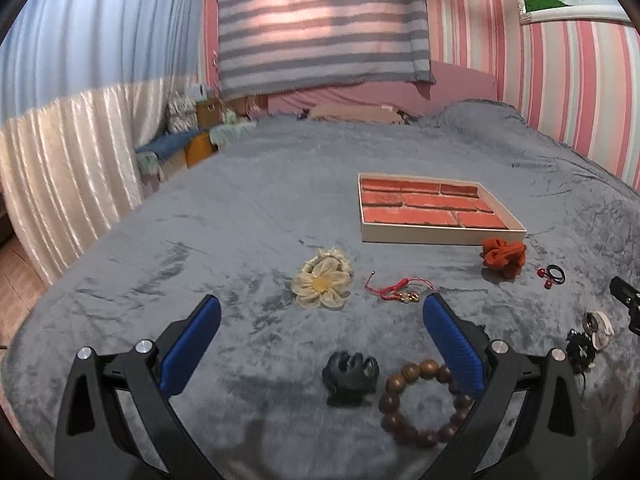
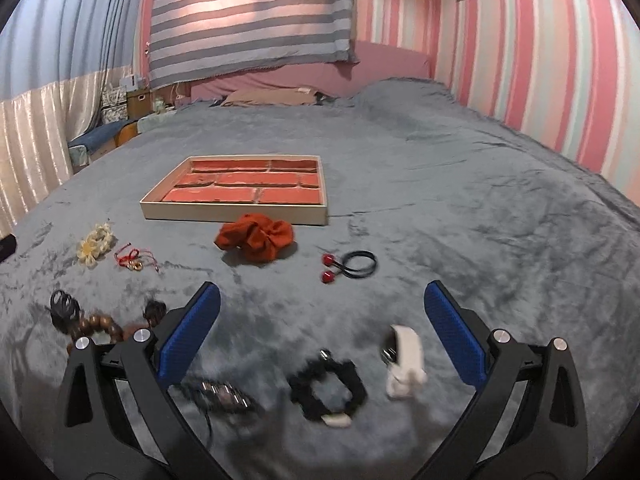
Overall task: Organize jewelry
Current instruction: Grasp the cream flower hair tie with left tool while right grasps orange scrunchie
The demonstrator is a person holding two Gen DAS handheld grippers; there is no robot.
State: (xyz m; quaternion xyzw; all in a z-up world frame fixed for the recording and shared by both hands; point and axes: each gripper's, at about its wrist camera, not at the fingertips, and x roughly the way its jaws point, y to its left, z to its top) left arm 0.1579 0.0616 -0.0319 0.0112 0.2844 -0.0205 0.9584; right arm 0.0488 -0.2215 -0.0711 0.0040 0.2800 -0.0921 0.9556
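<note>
- Over the grey blanket (image 1: 248, 208), the left gripper (image 1: 322, 322) hovers with its blue pads spread wide and nothing between them.
- Between its fingers, toward 6 o'clock, lie a dark claw clip (image 1: 350, 376) and, just beside it at 3 o'clock, a wooden bead bracelet (image 1: 424, 402) partly hidden by the right-hand finger.
- Beyond the fingertips at 12 o'clock sit a cream fabric flower (image 1: 322, 282) and a red cord charm (image 1: 394, 290).
- Farther out, toward 1 o'clock, an open shallow box with a brick-patterned floor (image 1: 436, 234) rests empty, with an orange scrunchie (image 1: 504, 258) just in front of its near corner.
- Right gripper (image 2: 322, 308) is likewise wide open and holds nothing.
- Between its fingers, blurred, lie a black scrunchie (image 2: 328, 390), a white hair tie (image 2: 406, 362) and a dark, unclear piece with shiny parts (image 2: 220, 396).
- Ahead at 12 o'clock lies a black elastic with red beads (image 2: 352, 266).
</note>
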